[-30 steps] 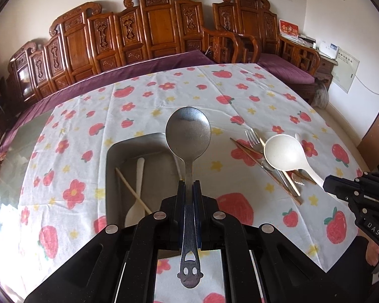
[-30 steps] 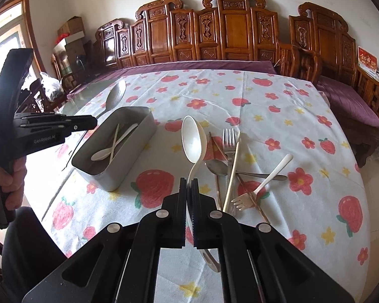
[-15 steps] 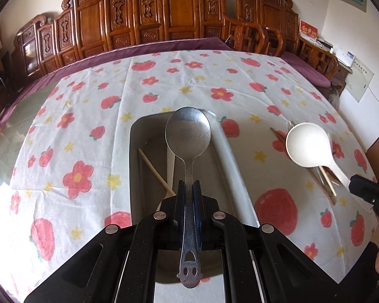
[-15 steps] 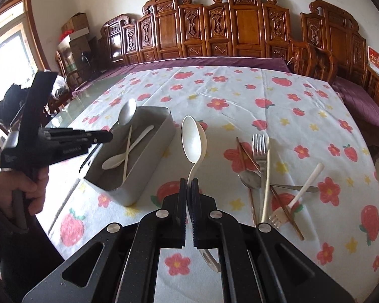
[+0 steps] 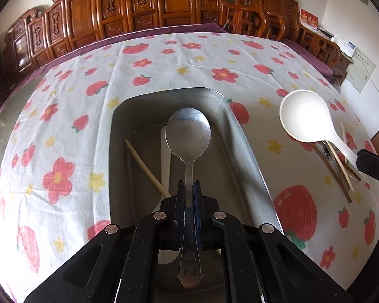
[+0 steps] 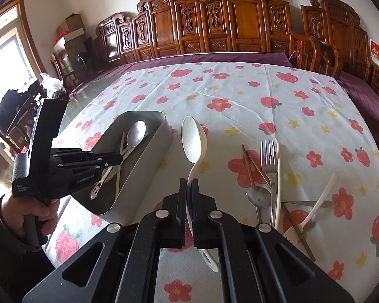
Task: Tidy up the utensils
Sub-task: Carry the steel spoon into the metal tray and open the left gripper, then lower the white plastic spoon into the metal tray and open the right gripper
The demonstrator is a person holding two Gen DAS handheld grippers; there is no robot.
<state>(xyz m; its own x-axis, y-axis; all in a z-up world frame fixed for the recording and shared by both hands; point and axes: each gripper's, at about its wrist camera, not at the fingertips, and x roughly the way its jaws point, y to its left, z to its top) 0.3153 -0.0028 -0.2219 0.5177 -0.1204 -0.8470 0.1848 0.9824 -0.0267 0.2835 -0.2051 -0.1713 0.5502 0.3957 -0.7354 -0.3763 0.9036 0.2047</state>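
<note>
My left gripper (image 5: 188, 185) is shut on the handle of a metal spoon (image 5: 188, 132), whose bowl hangs over the inside of the grey metal tray (image 5: 250, 156). In the tray lie a white spoon (image 5: 165, 156) and a pale chopstick (image 5: 145, 168). From the right wrist view the left gripper (image 6: 117, 159) reaches over the tray (image 6: 149, 161) with the metal spoon (image 6: 135, 133). My right gripper (image 6: 188, 183) is shut on the handle of a white plastic spoon (image 6: 193, 140), held above the cloth just right of the tray. That white spoon (image 5: 304, 116) also shows at the right of the left wrist view.
On the flowered tablecloth (image 6: 240, 96) to the right lies a pile: a metal fork (image 6: 269, 156), a metal spoon (image 6: 259, 197), chopsticks (image 6: 250, 166), a white fork (image 6: 313, 207). Carved wooden chairs (image 6: 240, 25) line the far side. A person's hand (image 6: 38, 209) grips the left tool.
The left gripper has gone down and forward with the metal spoon, from in front of the tray to over its inside. The right gripper has moved left with the white spoon, closer to the tray.
</note>
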